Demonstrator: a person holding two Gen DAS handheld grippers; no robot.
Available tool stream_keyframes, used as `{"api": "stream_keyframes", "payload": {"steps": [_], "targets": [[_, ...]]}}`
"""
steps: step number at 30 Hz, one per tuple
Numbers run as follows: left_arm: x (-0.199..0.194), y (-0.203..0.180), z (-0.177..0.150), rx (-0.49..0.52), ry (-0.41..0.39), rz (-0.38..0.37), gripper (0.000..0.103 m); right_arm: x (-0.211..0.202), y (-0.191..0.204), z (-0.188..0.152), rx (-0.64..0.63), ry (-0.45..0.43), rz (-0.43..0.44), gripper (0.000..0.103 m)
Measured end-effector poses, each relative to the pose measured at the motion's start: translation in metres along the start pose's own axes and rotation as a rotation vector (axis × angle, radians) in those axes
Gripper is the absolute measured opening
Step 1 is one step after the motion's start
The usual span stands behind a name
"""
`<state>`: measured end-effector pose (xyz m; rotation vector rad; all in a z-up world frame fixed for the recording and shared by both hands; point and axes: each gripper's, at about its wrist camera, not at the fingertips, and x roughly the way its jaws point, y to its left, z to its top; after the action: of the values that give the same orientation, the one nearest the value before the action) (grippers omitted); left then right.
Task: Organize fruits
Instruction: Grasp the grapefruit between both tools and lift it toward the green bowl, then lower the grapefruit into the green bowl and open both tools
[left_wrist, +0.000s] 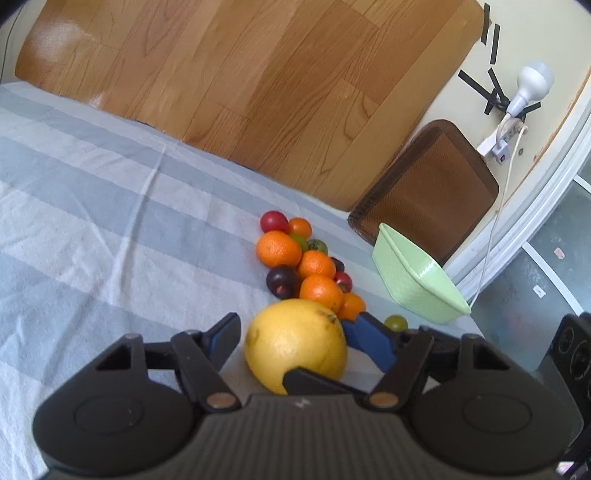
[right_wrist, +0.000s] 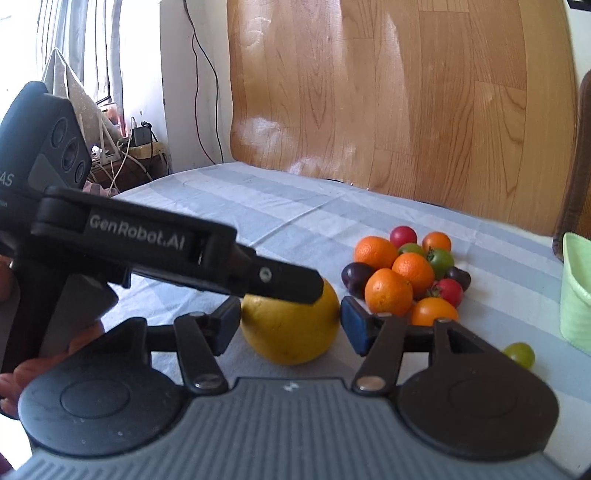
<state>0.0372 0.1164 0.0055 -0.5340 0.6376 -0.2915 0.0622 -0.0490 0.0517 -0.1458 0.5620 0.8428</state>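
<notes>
A large yellow grapefruit (left_wrist: 295, 343) lies on the striped cloth between the fingers of both grippers. My left gripper (left_wrist: 291, 339) is open around it, jaws a little apart from the skin. My right gripper (right_wrist: 290, 319) is open around the same grapefruit (right_wrist: 291, 332), pads close to its sides. The left gripper's body (right_wrist: 177, 254) crosses over the fruit in the right wrist view. Behind lies a cluster of oranges (left_wrist: 279, 253), plums (left_wrist: 282, 280) and small tomatoes (left_wrist: 274, 220); it also shows in the right wrist view (right_wrist: 402, 273). A green grape (left_wrist: 396, 322) lies apart.
A light green tub (left_wrist: 417, 280) stands at the right table edge, also in the right wrist view (right_wrist: 576, 291). A brown chair back (left_wrist: 432, 184) stands behind it. A wood-grain panel (left_wrist: 258, 81) leans along the far side. The cloth (left_wrist: 92, 221) stretches to the left.
</notes>
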Motion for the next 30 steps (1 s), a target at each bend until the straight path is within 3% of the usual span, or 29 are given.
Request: {"api": "stream_keyframes", "payload": {"steps": [5,7,9,12,16,24,30], "targets": [[-0.001,-0.007,-0.006,0.061,0.002,0.019,0.07,0.009,0.003,-0.005,-0.018,0.021,-0.005,0.068],[-0.001,-0.011,-0.009,0.089,-0.001,0.048,0.063,0.013,0.002,-0.008,-0.005,0.027,0.001,0.068],[-0.001,-0.014,-0.01,0.1,-0.004,0.064,0.063,0.009,0.001,-0.008,0.004,0.02,-0.004,0.066],[-0.001,-0.024,-0.006,0.102,0.0,0.068,0.063,-0.01,-0.002,-0.008,-0.018,-0.051,-0.056,0.066],[0.011,-0.061,0.011,0.16,-0.015,0.008,0.063,-0.043,-0.029,-0.007,-0.031,-0.159,-0.184,0.066],[0.117,-0.173,0.041,0.294,0.051,-0.147,0.064,-0.088,-0.139,-0.009,0.101,-0.218,-0.452,0.066],[0.195,-0.221,0.043,0.271,0.104,-0.166,0.064,-0.083,-0.193,-0.018,0.177,-0.184,-0.566,0.066]]}}
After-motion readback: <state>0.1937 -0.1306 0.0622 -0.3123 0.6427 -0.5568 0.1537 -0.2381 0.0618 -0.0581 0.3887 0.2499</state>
